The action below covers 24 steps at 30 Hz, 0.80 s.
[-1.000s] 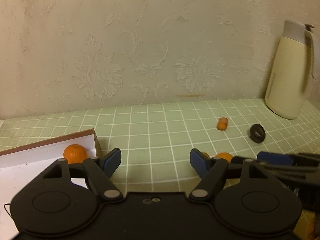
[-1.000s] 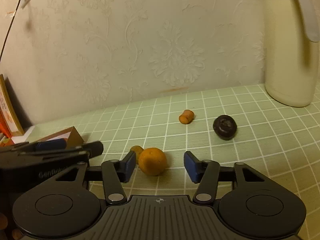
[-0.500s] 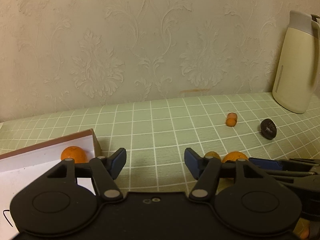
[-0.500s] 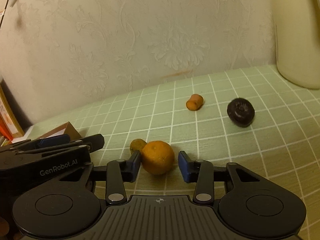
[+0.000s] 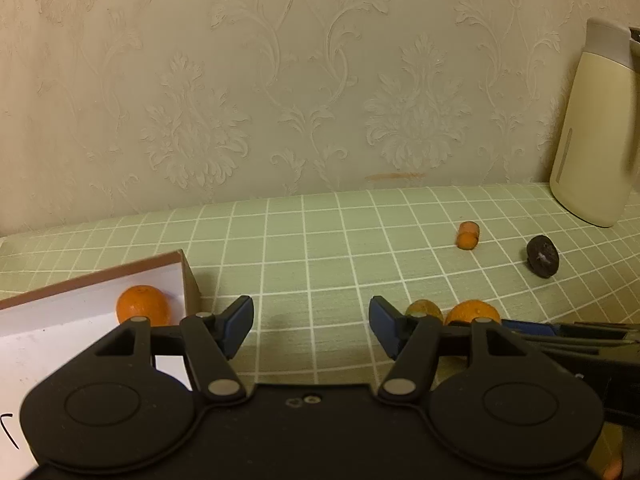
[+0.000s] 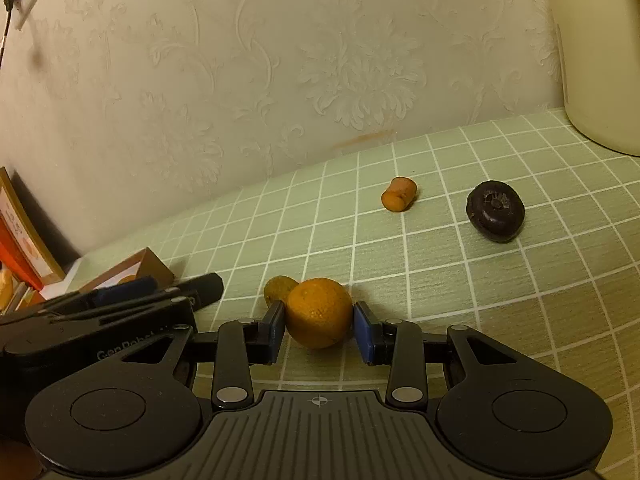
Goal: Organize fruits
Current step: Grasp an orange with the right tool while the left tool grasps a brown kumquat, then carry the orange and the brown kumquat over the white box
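While its blue pads press on either side of an orange (image 6: pixel 318 312), the right gripper (image 6: pixel 319 330) has just been closing and now clamps that fruit low over the green checked tablecloth (image 6: pixel 460 280). Touching the orange at its ten o'clock side sits a small brownish-green fruit (image 6: pixel 278 288), partly hidden behind it. Farther out, at about one o'clock from the held orange, lies a short orange stub (image 6: pixel 399 199), and at two o'clock a dark round fruit (image 6: pixel 495 211), the two apart from each other. A cream jug (image 5: pixel 592 128) stands at the far right against the patterned wall. In the left wrist view, the left gripper (image 5: pixel 311 326) has also been closing a little, yet its jaws stand moderately wide with nothing between them, only bare cloth. At its ten o'clock, a second orange (image 5: pixel 142 306) rests inside a white box with a brown rim (image 5: pixel 100 276), in the corner nearest the gripper.
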{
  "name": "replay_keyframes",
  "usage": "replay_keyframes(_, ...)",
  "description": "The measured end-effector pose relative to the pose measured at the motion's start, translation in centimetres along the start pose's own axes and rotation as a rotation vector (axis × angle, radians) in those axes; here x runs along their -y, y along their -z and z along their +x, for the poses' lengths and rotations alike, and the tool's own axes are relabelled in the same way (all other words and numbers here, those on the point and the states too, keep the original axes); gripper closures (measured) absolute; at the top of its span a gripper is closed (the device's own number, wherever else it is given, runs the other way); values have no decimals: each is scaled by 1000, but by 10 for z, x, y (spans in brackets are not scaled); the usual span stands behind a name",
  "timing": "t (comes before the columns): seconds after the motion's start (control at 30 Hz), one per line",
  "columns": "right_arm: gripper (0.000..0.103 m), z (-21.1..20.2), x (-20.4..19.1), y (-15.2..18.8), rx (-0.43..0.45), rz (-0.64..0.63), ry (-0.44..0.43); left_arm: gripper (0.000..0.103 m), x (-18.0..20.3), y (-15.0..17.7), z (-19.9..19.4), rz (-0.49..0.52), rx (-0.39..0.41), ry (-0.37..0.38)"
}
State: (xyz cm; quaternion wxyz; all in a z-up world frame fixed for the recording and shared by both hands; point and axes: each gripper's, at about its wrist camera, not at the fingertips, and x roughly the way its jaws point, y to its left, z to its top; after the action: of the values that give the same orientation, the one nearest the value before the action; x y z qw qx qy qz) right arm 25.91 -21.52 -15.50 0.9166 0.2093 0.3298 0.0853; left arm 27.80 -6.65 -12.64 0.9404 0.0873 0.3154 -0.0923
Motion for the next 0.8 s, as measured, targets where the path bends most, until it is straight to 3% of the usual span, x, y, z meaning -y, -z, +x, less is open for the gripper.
replay_keyframes(0.1, 66, -11, -5, 2, 49, -61, 67, 48, 9, 3, -1, 34, 6, 22)
replay_keyframes(0.23, 66, -22, 3, 1, 63, -79, 127, 47, 27, 8, -1, 65, 12, 68)
replay_keyframes(0.47, 66, -39, 17, 1, 78, -119, 209, 47, 48, 14, 7, 99, 17, 85)
replay_keyframes(0.8, 66, -41, 28, 5, 57, -132, 248, 66, 55, 17, 22, 80, 11, 95)
